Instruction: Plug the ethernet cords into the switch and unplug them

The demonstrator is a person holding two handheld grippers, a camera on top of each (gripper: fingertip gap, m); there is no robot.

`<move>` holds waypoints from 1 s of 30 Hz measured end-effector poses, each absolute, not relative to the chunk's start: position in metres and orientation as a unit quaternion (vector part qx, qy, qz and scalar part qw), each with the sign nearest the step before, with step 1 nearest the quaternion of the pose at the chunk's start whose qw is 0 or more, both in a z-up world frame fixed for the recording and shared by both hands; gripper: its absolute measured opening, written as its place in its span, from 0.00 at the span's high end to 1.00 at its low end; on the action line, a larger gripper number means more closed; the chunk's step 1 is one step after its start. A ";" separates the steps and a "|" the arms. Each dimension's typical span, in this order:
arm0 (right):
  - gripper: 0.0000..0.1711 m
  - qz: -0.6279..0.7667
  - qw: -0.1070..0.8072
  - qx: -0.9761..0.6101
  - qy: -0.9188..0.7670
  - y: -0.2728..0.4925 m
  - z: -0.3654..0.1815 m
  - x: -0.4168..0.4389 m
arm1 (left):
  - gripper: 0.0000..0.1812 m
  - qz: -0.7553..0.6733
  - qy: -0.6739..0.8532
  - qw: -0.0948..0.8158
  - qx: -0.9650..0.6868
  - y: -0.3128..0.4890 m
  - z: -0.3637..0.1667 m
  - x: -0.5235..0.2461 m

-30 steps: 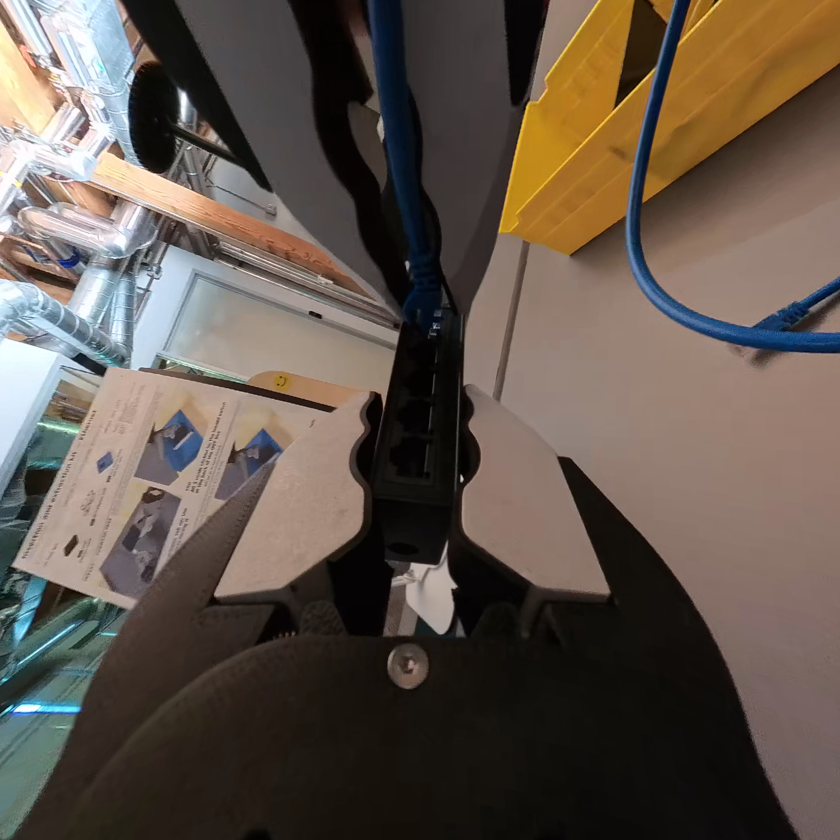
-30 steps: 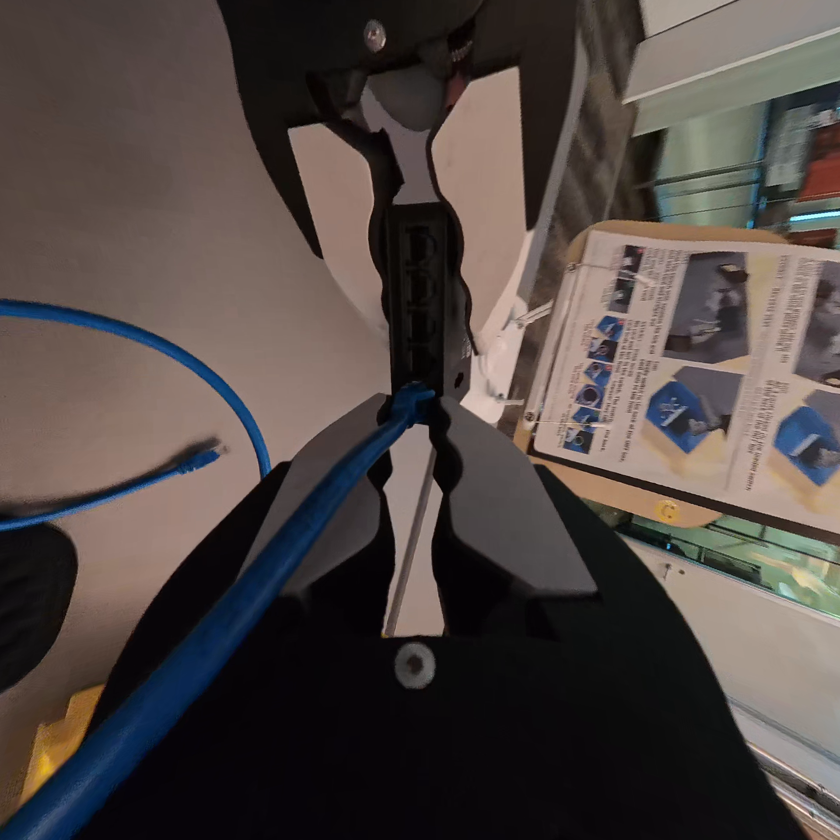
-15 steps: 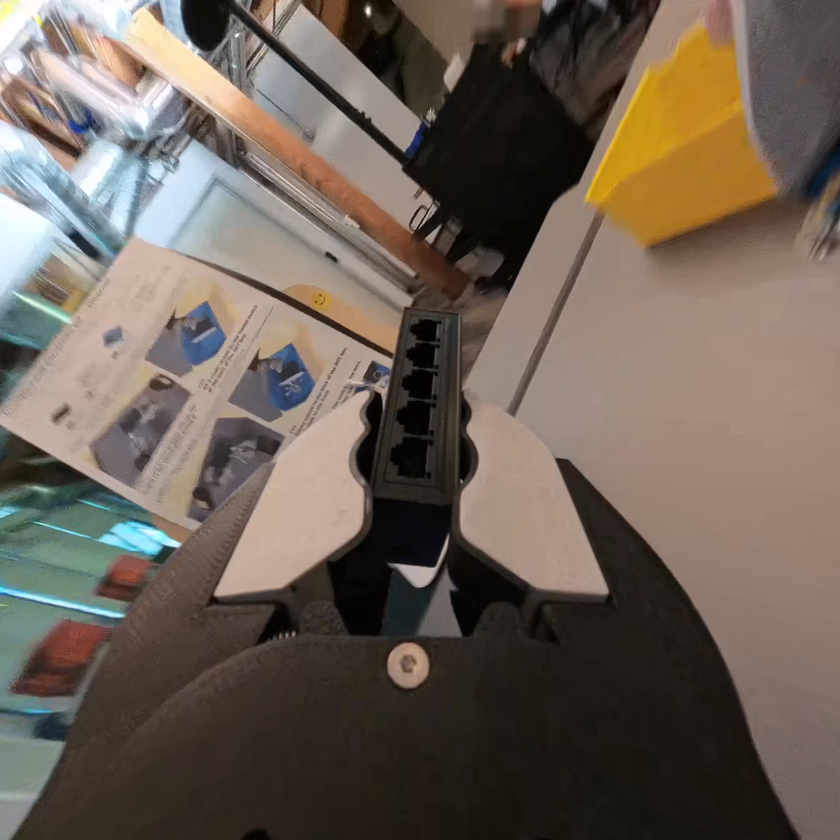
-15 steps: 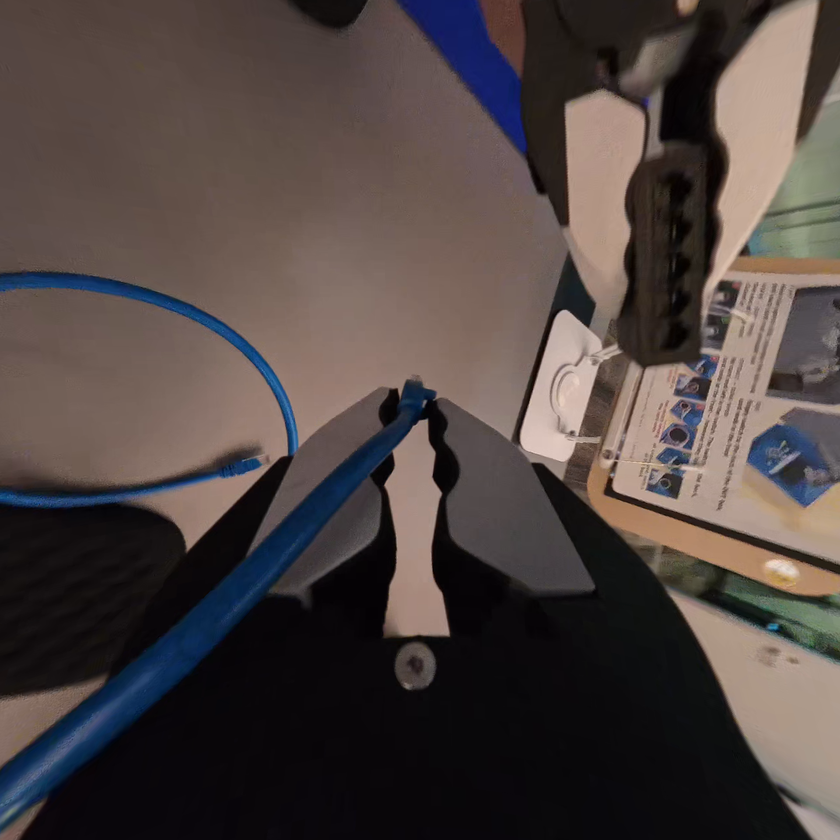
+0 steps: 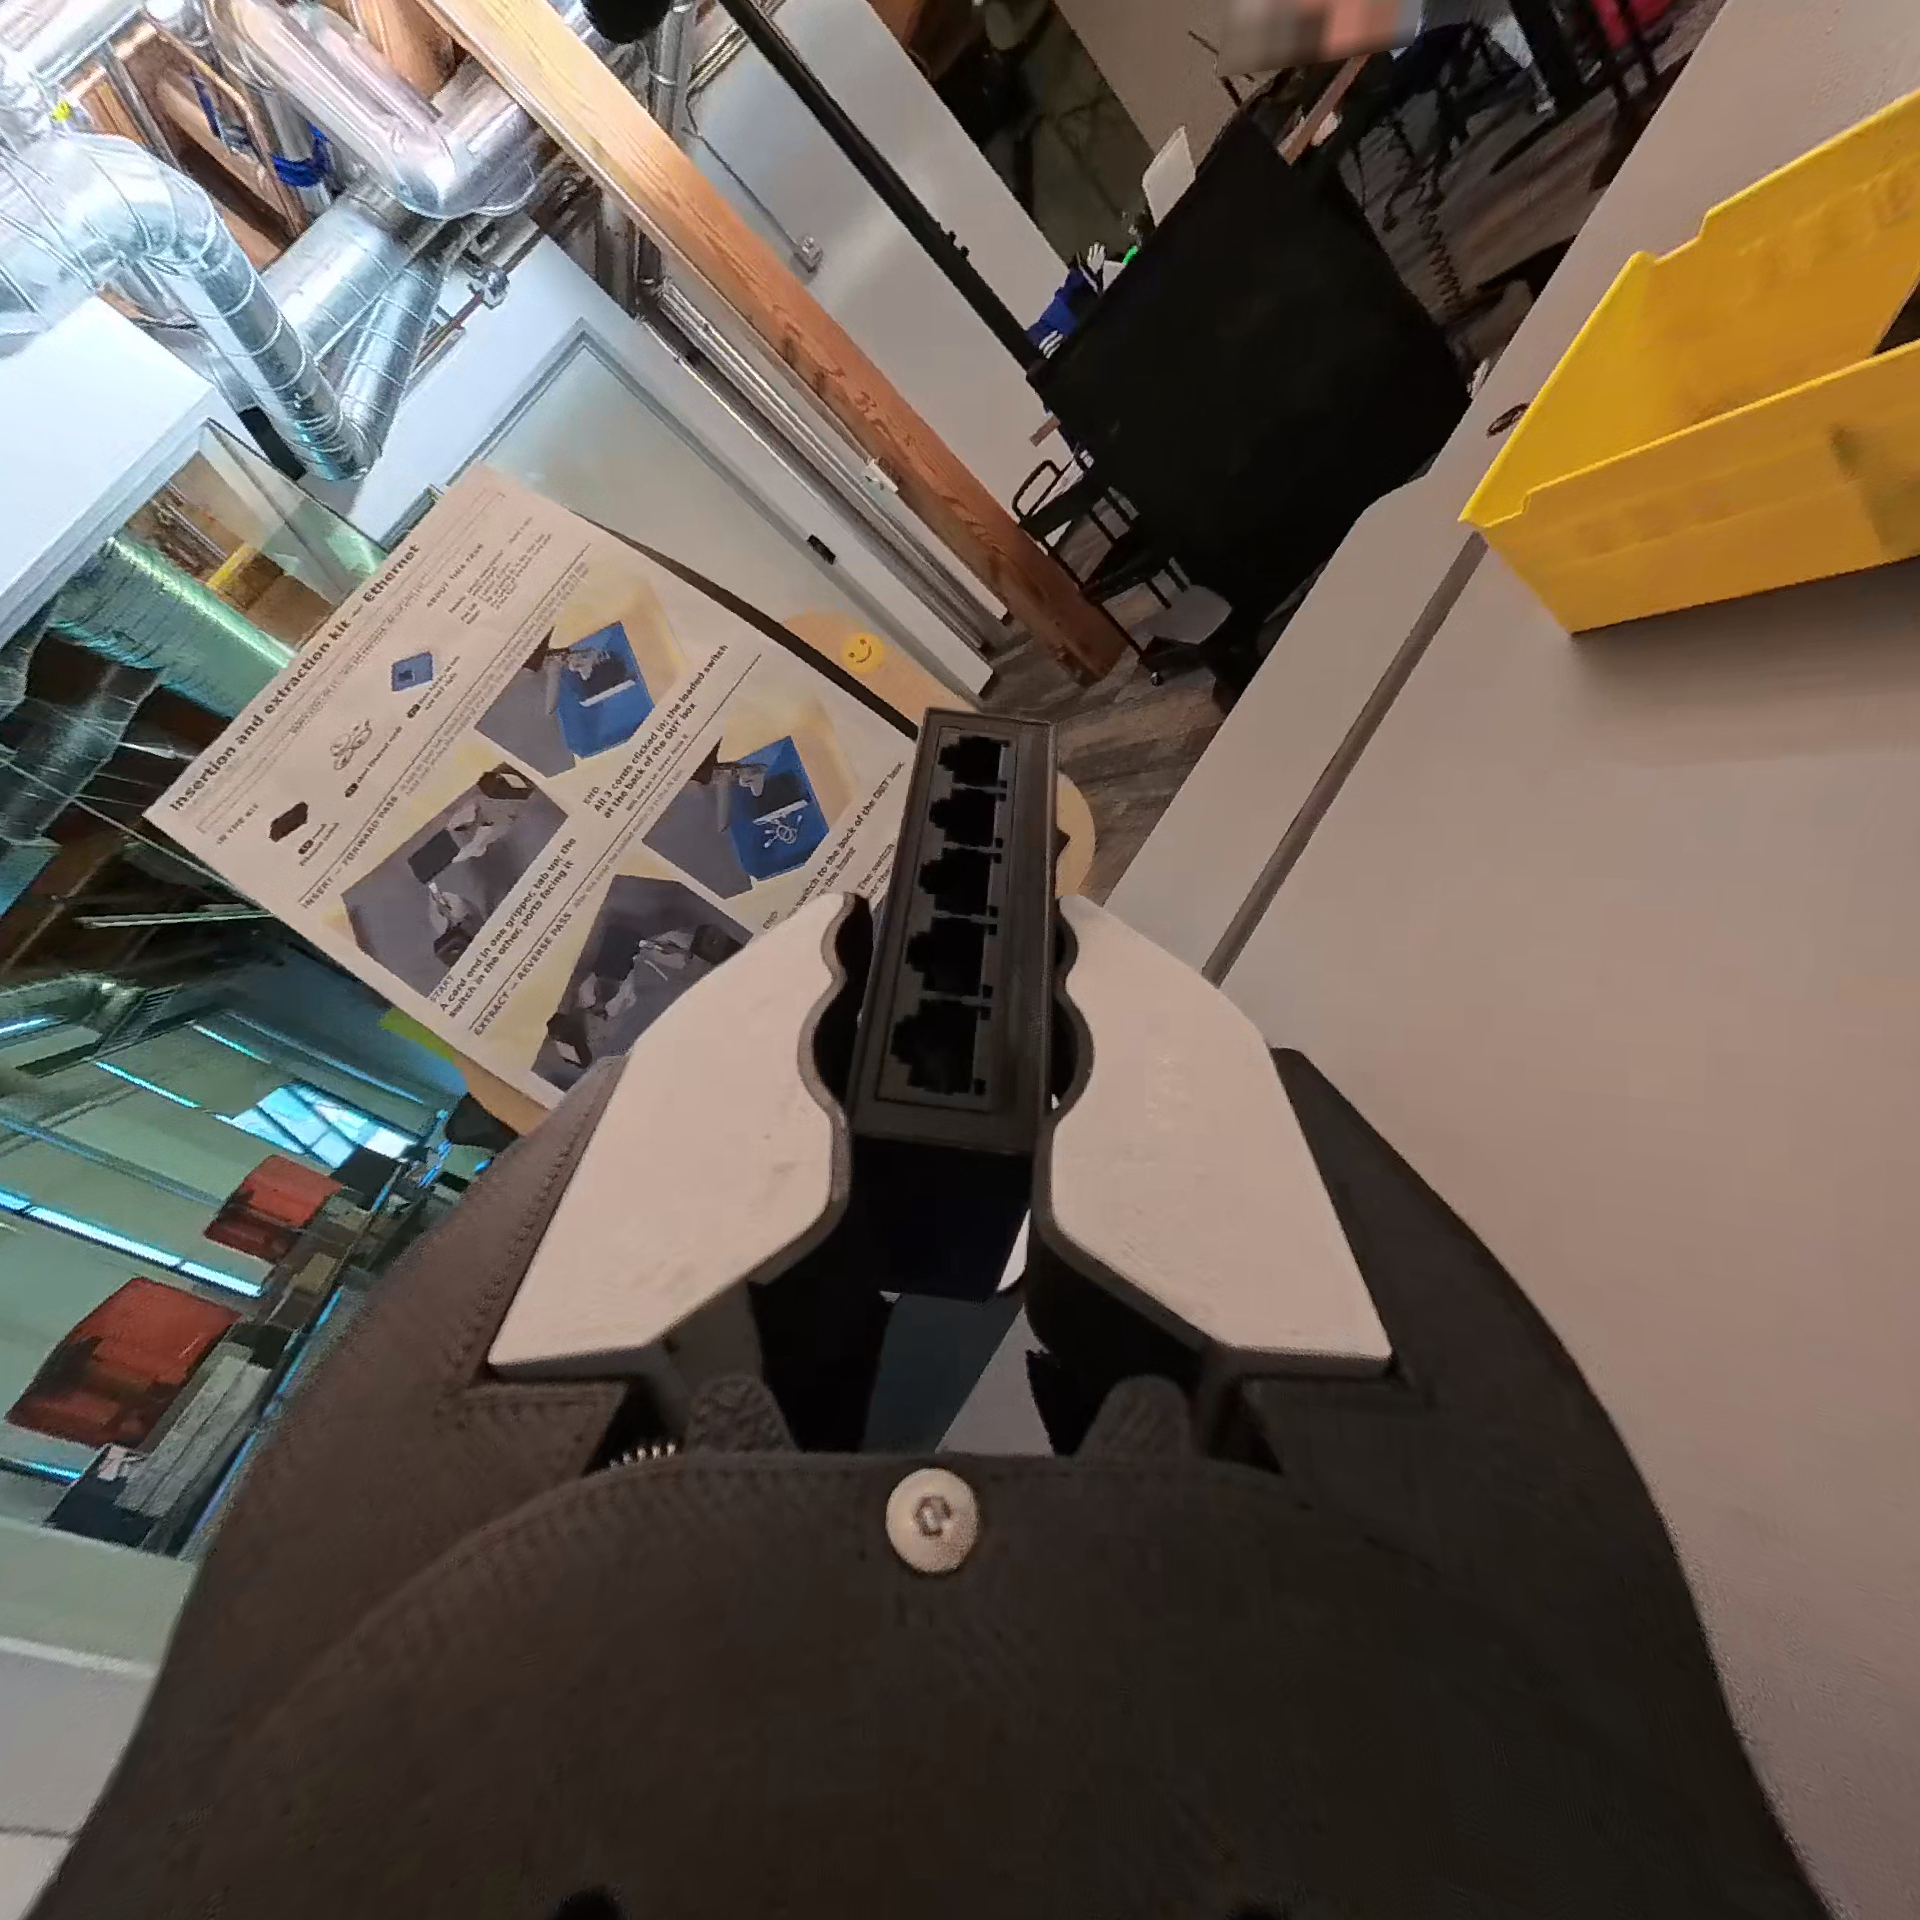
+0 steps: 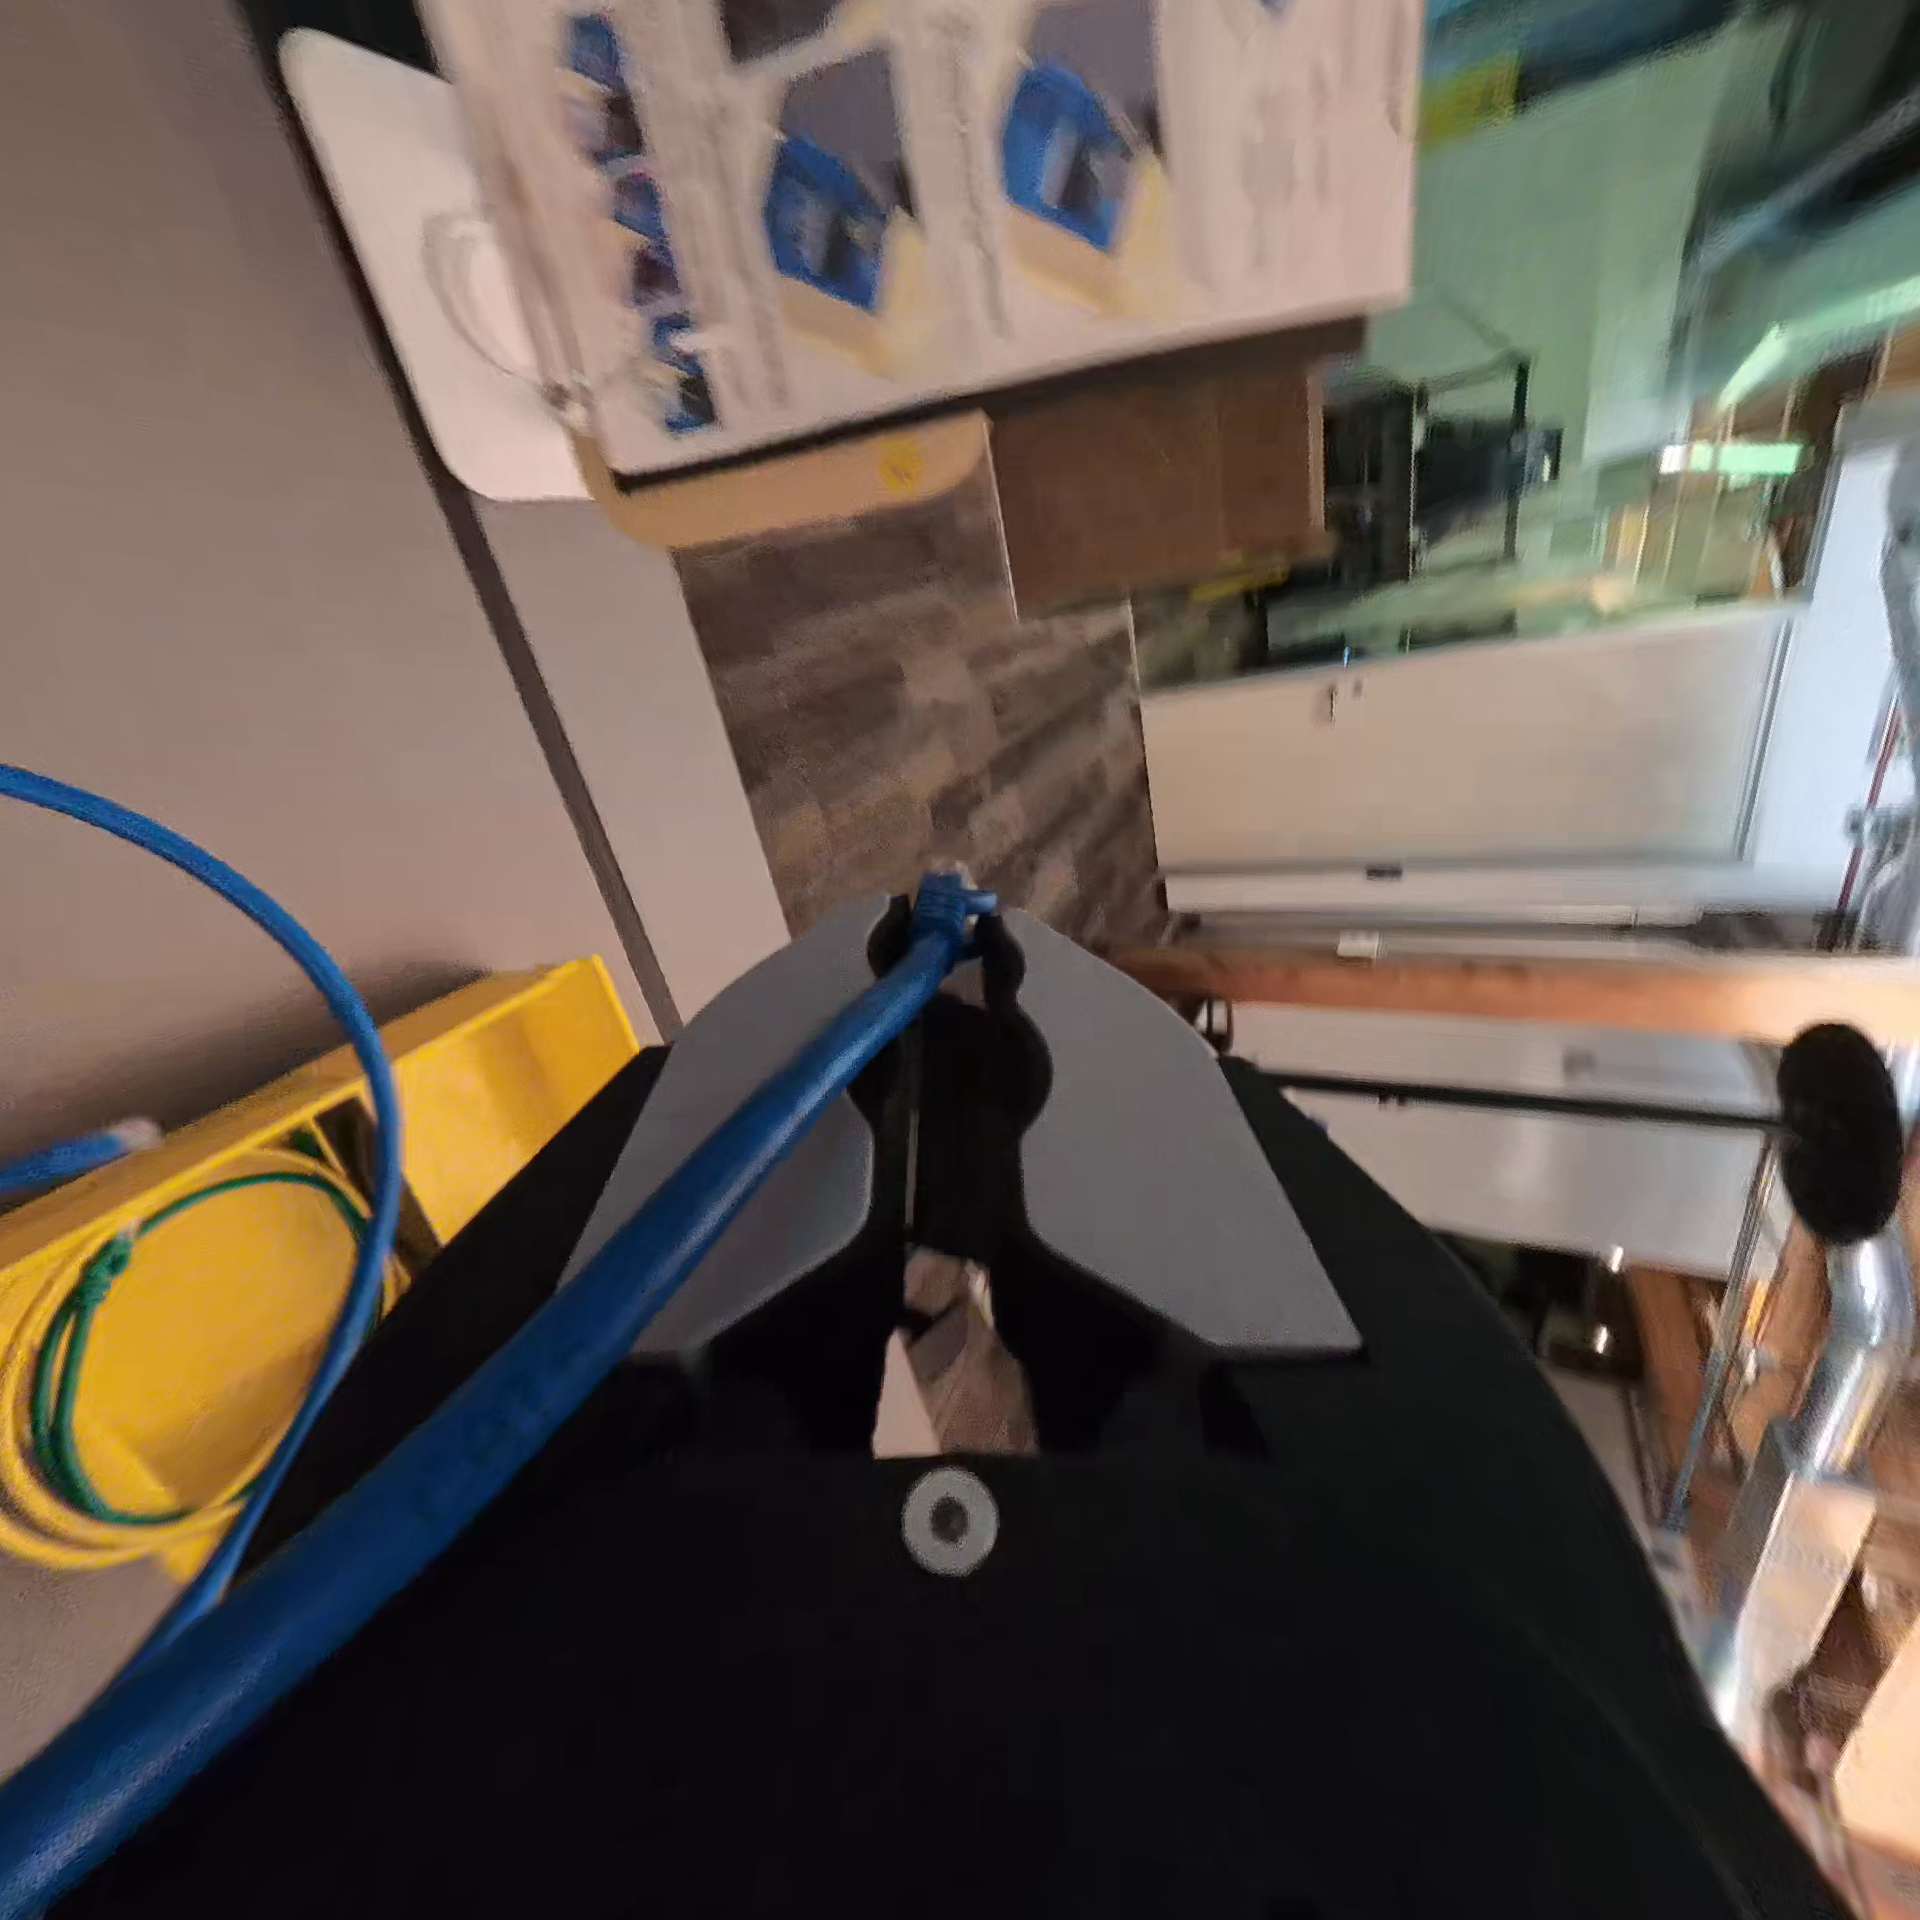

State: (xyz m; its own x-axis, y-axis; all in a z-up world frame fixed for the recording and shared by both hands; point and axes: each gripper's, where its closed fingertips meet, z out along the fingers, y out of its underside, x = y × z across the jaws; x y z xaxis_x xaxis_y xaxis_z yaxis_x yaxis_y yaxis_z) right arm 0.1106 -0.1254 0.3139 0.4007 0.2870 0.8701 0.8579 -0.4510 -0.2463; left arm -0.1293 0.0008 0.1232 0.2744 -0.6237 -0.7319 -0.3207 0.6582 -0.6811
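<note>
— How many switches (image 5: 961, 935)?
— One, with five ports in a row on its face.
— Cords?
— Three by colour: one blue cord (image 6: 665, 1164), plus a yellow cord (image 6: 62, 1527) and a green cord (image 6: 62, 1382) coiled inside the bin (image 6: 499, 1049). A second blue plug end (image 6: 73, 1153) shows at the bin's far edge; whether it belongs to the same blue cord, I cannot tell.
— Bins?
— One yellow bin.
— Sheets?
— One instruction sheet (image 5: 499, 769) beyond the switch.
— Grippers?
— Two: left gripper (image 5: 951, 925), right gripper (image 6: 940, 925).
</note>
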 end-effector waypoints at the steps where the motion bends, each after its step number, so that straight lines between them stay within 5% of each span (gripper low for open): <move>1: 0.91 -0.401 0.355 -0.765 -0.358 -0.130 0.331 0.124 | 0.83 -0.103 0.594 0.692 -0.398 0.001 0.122 -0.129; 6: 0.91 -0.423 0.268 -0.805 -0.320 -0.159 0.344 0.187 | 0.83 -0.095 0.603 0.690 -0.389 -0.006 0.120 -0.125; 20: 0.91 -0.386 0.099 -0.885 -0.242 -0.217 0.185 0.310 | 0.83 -0.092 0.606 0.684 -0.394 -0.004 0.117 -0.125; 30: 0.91 -0.396 0.084 -0.884 -0.233 -0.229 0.247 0.317 | 0.83 -0.081 0.614 0.678 -0.397 -0.002 0.110 -0.120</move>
